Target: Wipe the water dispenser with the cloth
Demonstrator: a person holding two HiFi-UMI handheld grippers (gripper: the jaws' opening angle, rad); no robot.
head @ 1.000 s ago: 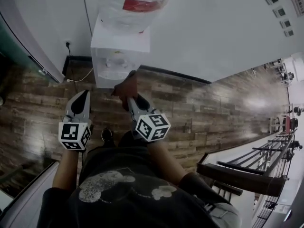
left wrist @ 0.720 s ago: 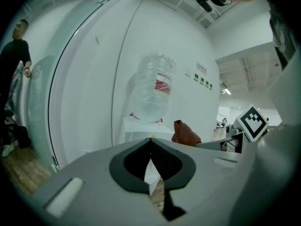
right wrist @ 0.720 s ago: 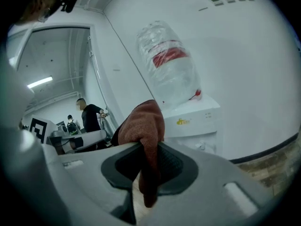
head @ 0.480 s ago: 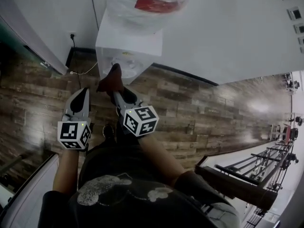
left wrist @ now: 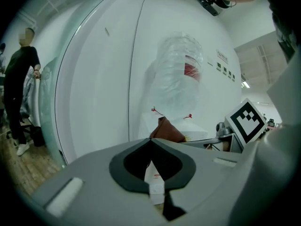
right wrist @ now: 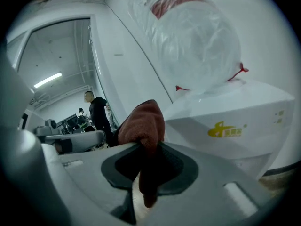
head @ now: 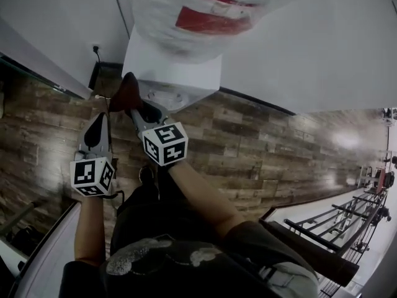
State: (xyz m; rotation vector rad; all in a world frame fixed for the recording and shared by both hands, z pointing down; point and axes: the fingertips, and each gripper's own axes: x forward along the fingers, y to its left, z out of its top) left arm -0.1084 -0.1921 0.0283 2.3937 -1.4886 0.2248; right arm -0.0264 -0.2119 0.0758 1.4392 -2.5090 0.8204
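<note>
The white water dispenser (head: 177,73) stands against the wall, topped by a clear bottle (head: 198,11) with a red label. My right gripper (head: 133,107) is shut on a brown cloth (head: 124,90), which sits at the dispenser's front left corner. In the right gripper view the cloth (right wrist: 143,124) bulges out of the shut jaws (right wrist: 143,147), just left of the dispenser (right wrist: 235,121) and below the bottle (right wrist: 193,36). My left gripper (head: 98,121) hangs lower left of the cloth, shut and empty (left wrist: 151,140). Its view shows the cloth (left wrist: 167,130) and the bottle (left wrist: 181,79) ahead.
A wall socket with a cable (head: 96,48) is left of the dispenser, beside a glass partition (head: 37,61). The floor (head: 267,148) is wood plank. A metal rack (head: 335,234) stands at the lower right. A person in black (left wrist: 21,88) stands far left; others (right wrist: 96,112) are in the background.
My right gripper has carried the cloth left and upward, from the dispenser's front middle to its front left corner. The left gripper stayed shut and shifted slightly.
</note>
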